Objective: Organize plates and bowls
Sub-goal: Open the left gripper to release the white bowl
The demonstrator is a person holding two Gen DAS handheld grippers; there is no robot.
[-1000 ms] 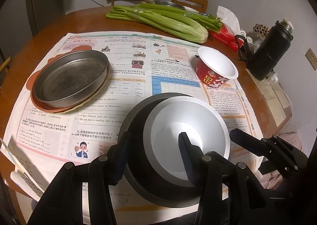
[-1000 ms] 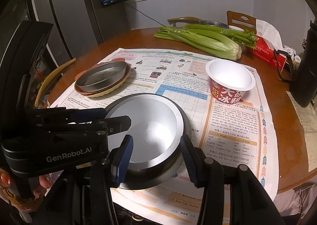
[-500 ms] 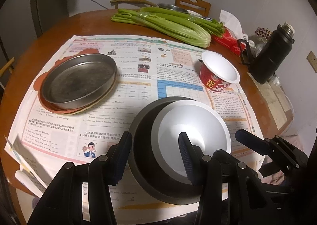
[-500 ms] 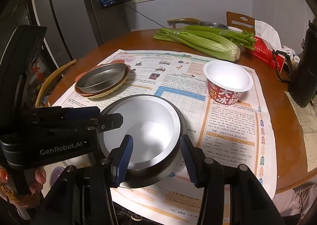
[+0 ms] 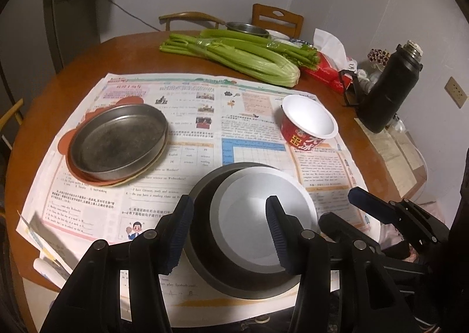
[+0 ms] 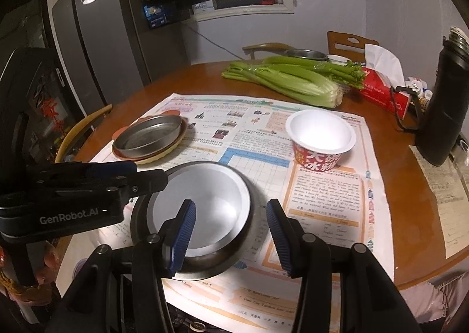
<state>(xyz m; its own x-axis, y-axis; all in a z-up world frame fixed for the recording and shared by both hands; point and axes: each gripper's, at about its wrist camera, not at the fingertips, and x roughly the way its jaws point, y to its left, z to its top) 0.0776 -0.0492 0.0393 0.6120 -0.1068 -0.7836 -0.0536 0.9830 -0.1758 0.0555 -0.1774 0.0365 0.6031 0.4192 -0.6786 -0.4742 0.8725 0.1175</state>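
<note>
A steel bowl [image 5: 243, 230] [image 6: 199, 210] stands on the newspaper at the table's near edge. My left gripper [image 5: 227, 230] is open and straddles the bowl's left wall. My right gripper [image 6: 230, 229] is open and straddles its right wall; I cannot tell if any finger touches the bowl. A metal pan [image 5: 117, 139] [image 6: 149, 135] rests on orange and cream plates at the left. A red paper bowl [image 5: 307, 123] [image 6: 321, 139] with a white inside stands at the right.
Celery [image 5: 237, 54] [image 6: 287, 81] lies across the far side. A red tissue pack [image 6: 384, 90] and a black flask [image 5: 387, 90] [image 6: 442, 104] stand at the right. A steel dish [image 5: 246, 29] and chairs are at the back. A fridge [image 6: 96, 40] is to the left.
Both grippers have drawn back and risen a little, so the bowl looks smaller and more of the room shows. The bowl, pan and paper bowl have not moved.
</note>
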